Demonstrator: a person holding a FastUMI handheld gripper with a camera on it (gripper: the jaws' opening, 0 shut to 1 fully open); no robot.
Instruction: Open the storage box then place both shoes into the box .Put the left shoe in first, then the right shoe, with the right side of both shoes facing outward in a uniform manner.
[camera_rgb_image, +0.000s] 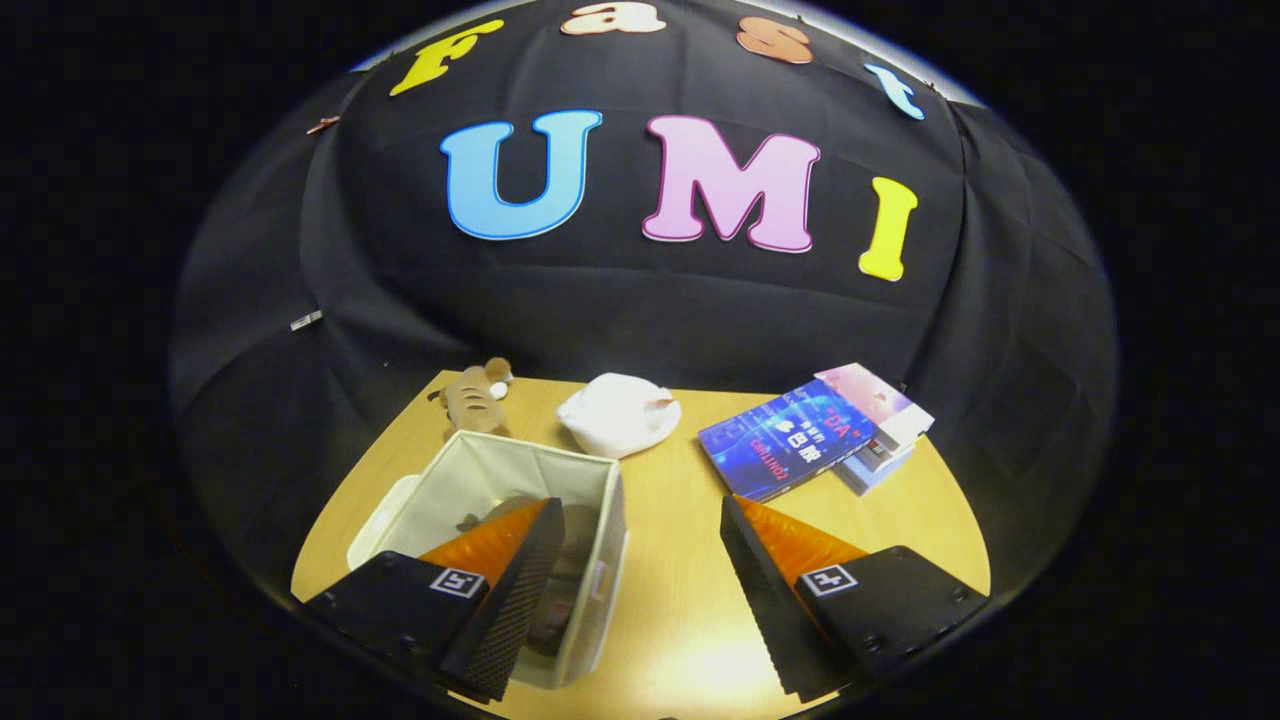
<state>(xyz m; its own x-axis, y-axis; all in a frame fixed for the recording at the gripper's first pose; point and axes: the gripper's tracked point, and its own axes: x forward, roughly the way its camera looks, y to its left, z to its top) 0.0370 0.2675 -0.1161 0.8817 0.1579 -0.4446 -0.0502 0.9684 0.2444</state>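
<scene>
Gripper view: tongs (640, 560) wide open, empty; left finger over open storage box (520, 480) on surface (670, 560), shoe (565, 570) inside.

a recording booth: black cloth wall (640, 300) behind a small wooden table (680, 600).

Beyond my hand-held gripper (640, 590), off to its right, the blue book (790, 440) carries "DA" in quotes on its cover; the smaller print there I cannot read.
</scene>
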